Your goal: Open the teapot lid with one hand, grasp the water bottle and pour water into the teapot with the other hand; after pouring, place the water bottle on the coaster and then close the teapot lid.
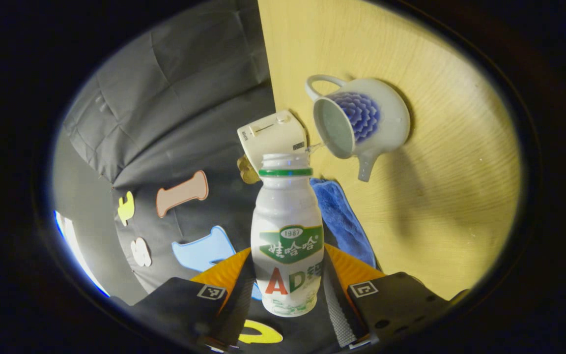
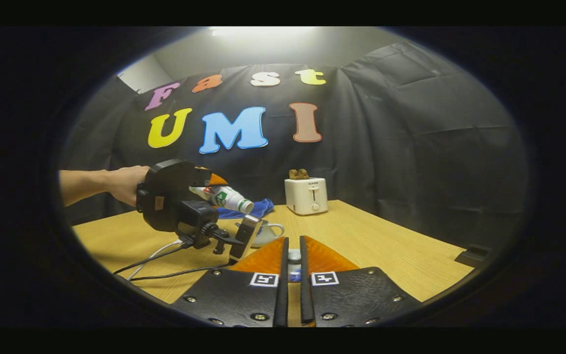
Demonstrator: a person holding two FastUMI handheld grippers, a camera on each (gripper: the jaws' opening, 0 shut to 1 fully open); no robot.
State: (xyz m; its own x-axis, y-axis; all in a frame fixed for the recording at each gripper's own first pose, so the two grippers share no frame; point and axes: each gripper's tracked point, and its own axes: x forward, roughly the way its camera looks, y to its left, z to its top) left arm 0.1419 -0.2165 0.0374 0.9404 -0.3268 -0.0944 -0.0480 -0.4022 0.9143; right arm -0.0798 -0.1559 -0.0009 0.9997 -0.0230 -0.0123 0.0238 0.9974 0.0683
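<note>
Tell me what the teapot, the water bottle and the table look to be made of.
Teapot: likely glazed ceramic, glossy white with a painted blue pattern.
Water bottle: probably plastic, matte milky white with a green neck ring and a printed label.
Table: wood or wood-look laminate, pale yellow with visible grain lines; which one is unclear.

From my remote seat I see a light wooden table [image 2: 386, 246] with a white toaster [image 2: 306, 195] at its far edge, a blue cloth [image 2: 243, 210] just left of the toaster, creased black cloth [image 2: 410, 147] behind it, and a pale, lit wall [image 2: 263, 44] above.
</note>
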